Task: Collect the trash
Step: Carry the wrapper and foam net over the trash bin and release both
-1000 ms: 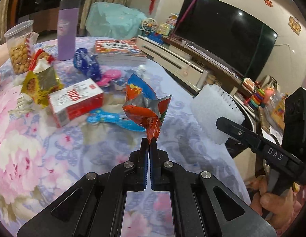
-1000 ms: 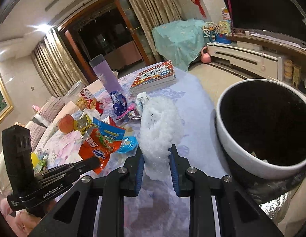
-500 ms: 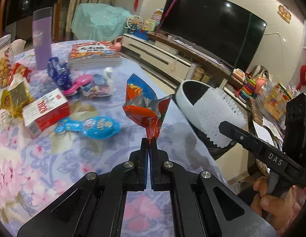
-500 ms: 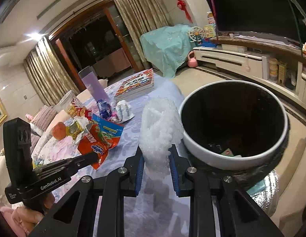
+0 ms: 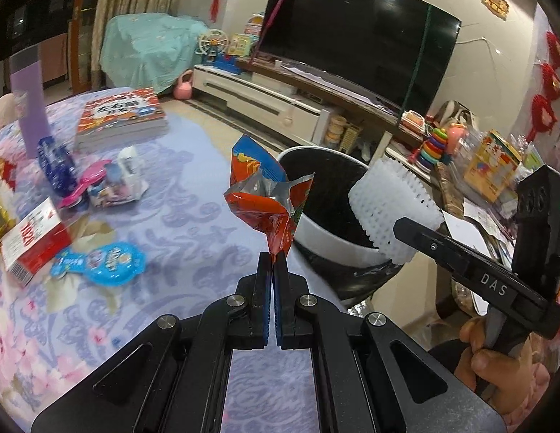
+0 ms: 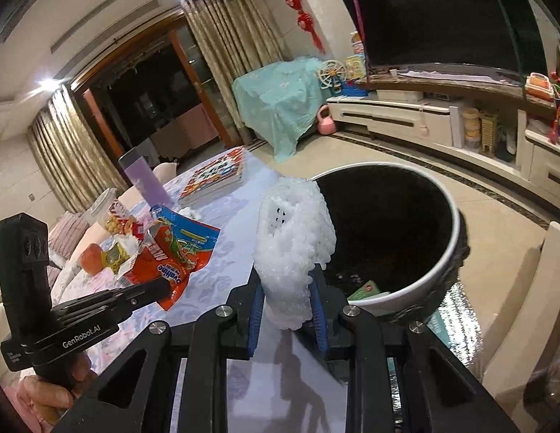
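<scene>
My left gripper (image 5: 273,263) is shut on the bottom corner of a red and blue snack wrapper (image 5: 266,195), which hangs above the table's edge beside the bin. The same wrapper (image 6: 171,252) shows at the left of the right wrist view. My right gripper (image 6: 285,301) is shut on a white foam net sleeve (image 6: 292,241), held upright just left of the bin's mouth; it appears as a white sleeve (image 5: 391,209) in the left wrist view. The white bin (image 6: 438,263) with a black liner stands next to the table, a green scrap inside.
On the floral tablecloth (image 5: 193,216) lie a red carton (image 5: 30,241), a blue round packet (image 5: 106,263), small wrappers (image 5: 113,184), a book (image 5: 121,117) and a purple tumbler (image 5: 29,104). A TV console (image 5: 280,104) stands behind, toys at right.
Both grippers have carried their loads to the right, off the table's middle toward the bin. The bin now fills more of both views. Neither grip has changed.
</scene>
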A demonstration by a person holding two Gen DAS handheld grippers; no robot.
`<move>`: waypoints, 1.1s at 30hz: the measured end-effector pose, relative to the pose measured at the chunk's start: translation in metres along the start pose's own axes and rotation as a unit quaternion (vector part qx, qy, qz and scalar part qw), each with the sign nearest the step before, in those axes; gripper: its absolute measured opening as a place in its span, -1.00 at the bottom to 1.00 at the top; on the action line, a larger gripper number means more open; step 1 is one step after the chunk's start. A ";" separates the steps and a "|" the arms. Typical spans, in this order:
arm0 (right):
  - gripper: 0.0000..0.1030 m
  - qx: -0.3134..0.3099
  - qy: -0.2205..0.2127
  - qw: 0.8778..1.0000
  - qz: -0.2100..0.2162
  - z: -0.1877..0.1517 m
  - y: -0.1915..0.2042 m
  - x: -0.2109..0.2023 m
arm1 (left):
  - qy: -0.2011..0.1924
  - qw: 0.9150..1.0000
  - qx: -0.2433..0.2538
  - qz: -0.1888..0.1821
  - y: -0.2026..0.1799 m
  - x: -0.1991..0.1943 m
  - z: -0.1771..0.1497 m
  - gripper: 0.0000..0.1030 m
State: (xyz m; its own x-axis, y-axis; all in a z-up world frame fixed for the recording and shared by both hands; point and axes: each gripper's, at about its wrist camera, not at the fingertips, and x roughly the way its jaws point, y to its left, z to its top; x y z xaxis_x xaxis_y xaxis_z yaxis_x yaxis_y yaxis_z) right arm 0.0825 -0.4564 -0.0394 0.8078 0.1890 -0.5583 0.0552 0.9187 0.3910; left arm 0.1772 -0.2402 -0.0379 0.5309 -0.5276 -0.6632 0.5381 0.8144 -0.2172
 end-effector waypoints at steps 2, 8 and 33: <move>-0.53 0.001 -0.001 1.000 -0.005 0.002 -0.005 -0.001 | 0.001 1.000 0.005 -0.004 -0.006 0.003 0.003 -0.98; -0.53 0.008 -0.001 1.000 -0.015 0.003 -0.020 -0.004 | 0.003 1.000 0.018 -0.011 -0.018 0.009 0.011 -0.98; -0.52 0.004 0.007 0.999 -0.047 0.022 -0.042 0.002 | 0.027 0.998 0.056 -0.027 -0.053 0.053 0.042 -0.98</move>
State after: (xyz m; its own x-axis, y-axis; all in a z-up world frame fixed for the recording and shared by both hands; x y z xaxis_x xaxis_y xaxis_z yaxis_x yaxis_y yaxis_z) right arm 0.0950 -0.5022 -0.0410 0.7905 0.1075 -0.6030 0.1353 0.9295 0.3431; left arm 0.2045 -0.3211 -0.0312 0.4644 -0.5536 -0.6912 0.6362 0.7515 -0.1744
